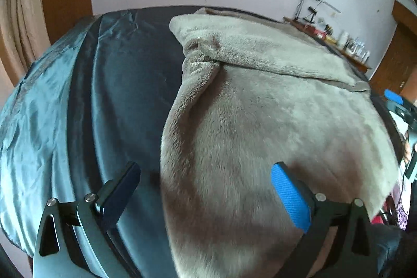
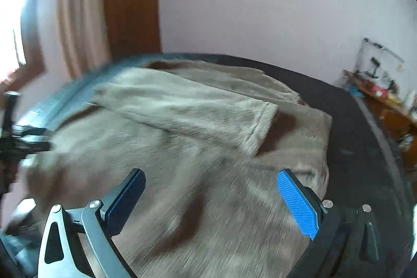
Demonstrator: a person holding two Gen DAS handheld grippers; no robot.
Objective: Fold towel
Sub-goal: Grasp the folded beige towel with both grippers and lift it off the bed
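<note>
Dark bedcover carries a grey towel; left gripper and right gripper gape wide, empty.

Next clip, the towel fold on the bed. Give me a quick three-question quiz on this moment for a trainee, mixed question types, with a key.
1. True or false: the left tool is shut on the grey towel.
2. Multiple choice: what does the towel lie on? A) a wooden floor B) a dark blue bed cover C) a glass table
3. Short answer: in the right wrist view, what is the state of the towel's far flap?

Key
1. False: its jaws stand wide apart, gripping nothing.
2. B
3. It is folded back over the towel, its hemmed edge lying on top. The right tool is open too.
</note>
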